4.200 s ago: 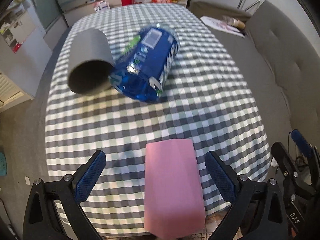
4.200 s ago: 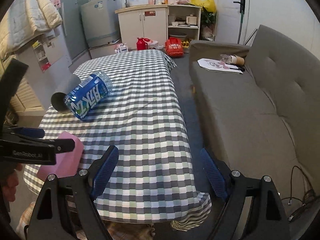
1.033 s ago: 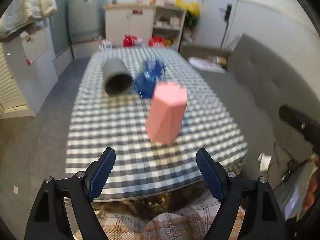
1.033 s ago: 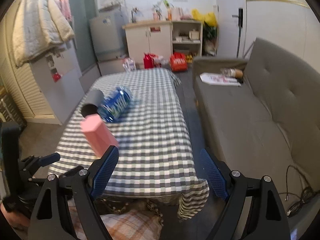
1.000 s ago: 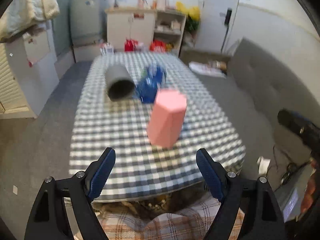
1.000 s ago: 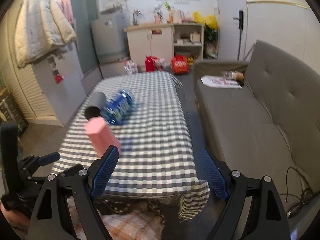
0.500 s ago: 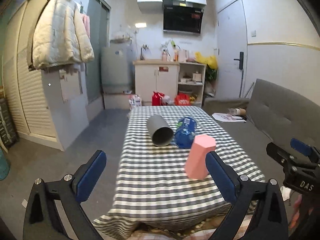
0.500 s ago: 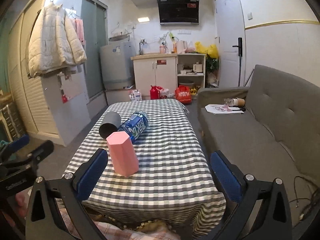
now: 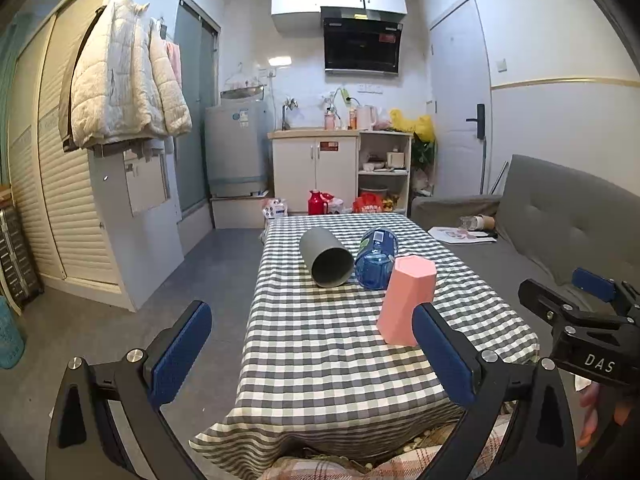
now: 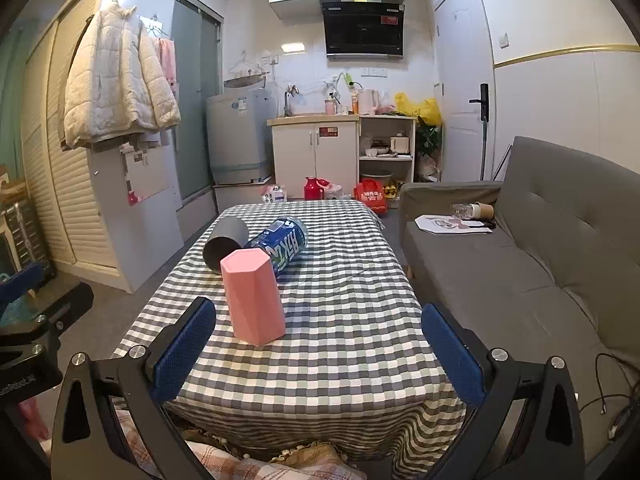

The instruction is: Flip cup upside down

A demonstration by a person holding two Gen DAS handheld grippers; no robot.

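Grippers pulled back; pink cup [image 10: 253,296] stands inverted.

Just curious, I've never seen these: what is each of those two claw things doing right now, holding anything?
Left gripper: open, holding nothing.
Right gripper: open, holding nothing; the pink cup stands free on the table.

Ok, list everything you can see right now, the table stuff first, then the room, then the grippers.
Pink cup: one, pink, standing closed end up near the table's front.
Grey cup: one, grey, on its side behind the pink cup.
Blue bottle: one, blue, lying beside the grey cup.
Table: one, grey-and-white checked cloth, centre.
Sofa: one, grey, right of the table.
Jacket: one, cream, hanging at left.
Left gripper: one, black with blue pads, open, off the table.
Right gripper: one, same, open.
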